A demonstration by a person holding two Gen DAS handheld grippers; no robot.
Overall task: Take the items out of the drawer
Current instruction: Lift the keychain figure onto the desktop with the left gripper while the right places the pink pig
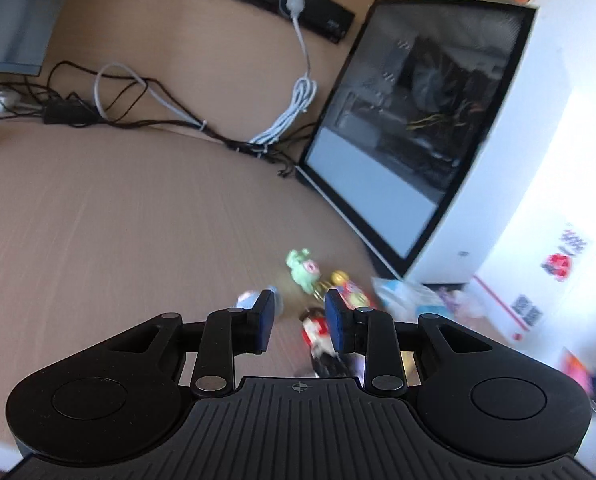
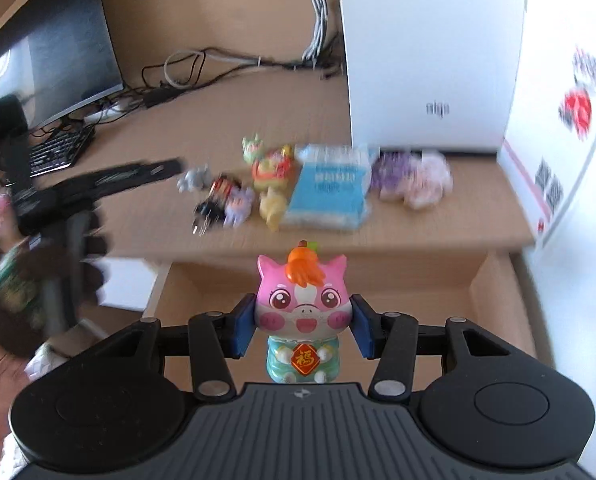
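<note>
Holding one item: the right gripper (image 2: 302,322) has its blue pads (image 2: 242,330) pressed against both cheeks of a pink pig figurine (image 2: 301,312), which stands upright between them with an orange tuft on its head and a teal body carrying a red badge.

Below and beyond this gripper: an open drawer (image 2: 377,284), its visible wooden floor bare.

Further ahead, on the desk (image 2: 178,208) above the drawer: a blurred cluster of small toys (image 2: 258,184), a blue packet (image 2: 327,192) just right of them, and a pale purple and pink bundle (image 2: 411,178) further right. A white computer case (image 2: 429,52) stands behind them, and a white carton (image 2: 561,112) sits at far right.

Left gripper (image 1: 299,320): jaws a narrow gap apart, nothing between the pads. It hangs above the desk (image 1: 118,220). Just ahead of its tips: a green figure (image 1: 302,270), a yellow-headed figure (image 1: 347,286) and a red-and-white figure (image 1: 317,332), all blurred. A clear wrapper (image 1: 409,296) lies to their right.

Ahead and to the right of it: the computer case (image 1: 489,184) with its glass side panel, cables (image 1: 138,100) trailing to its left.
</note>
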